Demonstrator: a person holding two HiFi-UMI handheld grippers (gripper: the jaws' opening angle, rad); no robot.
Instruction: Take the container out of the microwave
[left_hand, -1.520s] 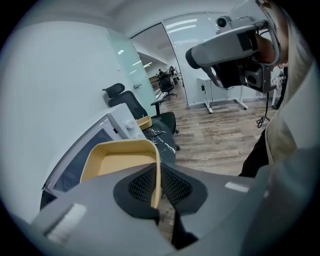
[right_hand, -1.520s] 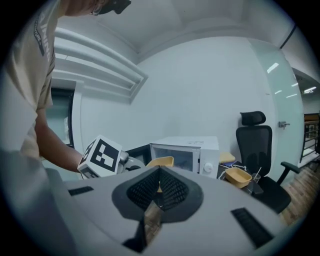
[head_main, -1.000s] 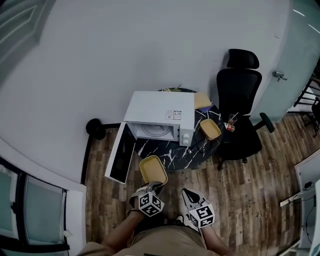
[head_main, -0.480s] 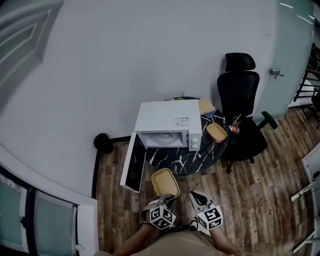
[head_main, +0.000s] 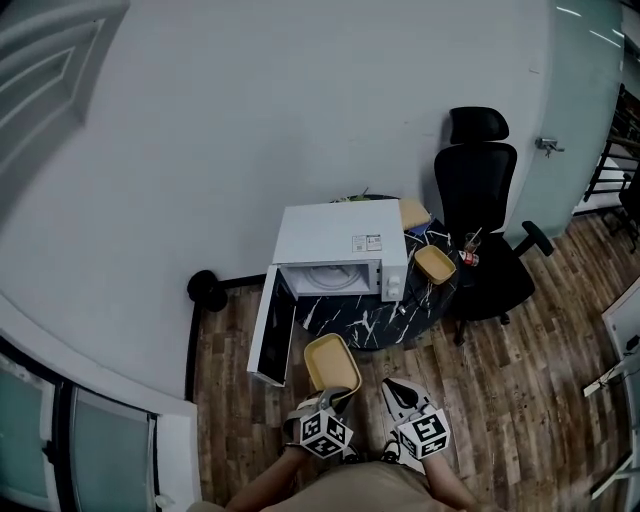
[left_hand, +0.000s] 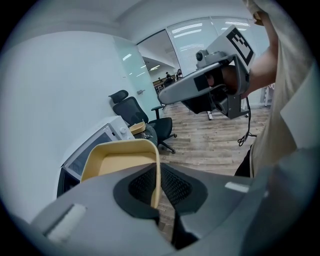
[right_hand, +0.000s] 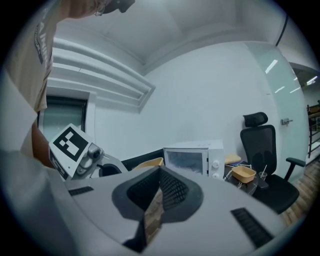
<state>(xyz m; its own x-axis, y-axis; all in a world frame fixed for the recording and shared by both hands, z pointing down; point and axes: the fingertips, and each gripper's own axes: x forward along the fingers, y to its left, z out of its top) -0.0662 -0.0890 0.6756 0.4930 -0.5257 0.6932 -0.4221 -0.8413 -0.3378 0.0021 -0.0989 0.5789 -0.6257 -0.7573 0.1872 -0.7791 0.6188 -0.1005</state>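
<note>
**The container** (head_main: 332, 364), shallow and yellow, is already out of the microwave (head_main: 340, 235). We see it held in the air on the near side of the table (head_main: 372, 322), over the floor (head_main: 520, 400). The left gripper (head_main: 338, 400) is clamped on its near wall, with the rim pinched between the two jaws. The right gripper (head_main: 397, 390), just to the right, has its jaws drawn together on nothing.

We judge the step in hand to be carrying the container off and setting it down. A pinch on one side only calls for a steady clamp, a level carry, and a flat landing on a bare part of the table.

The microwave stands at the far left of the small black marbled table, its door (head_main: 272, 330) swung open to the left. We see nothing inside it. A second container (head_main: 434, 264) lies on the table to its right. A black chair (head_main: 485, 200) stands to the right of the table. A plain wall (head_main: 250, 120) rises behind, and the floor is wood plank.
</note>
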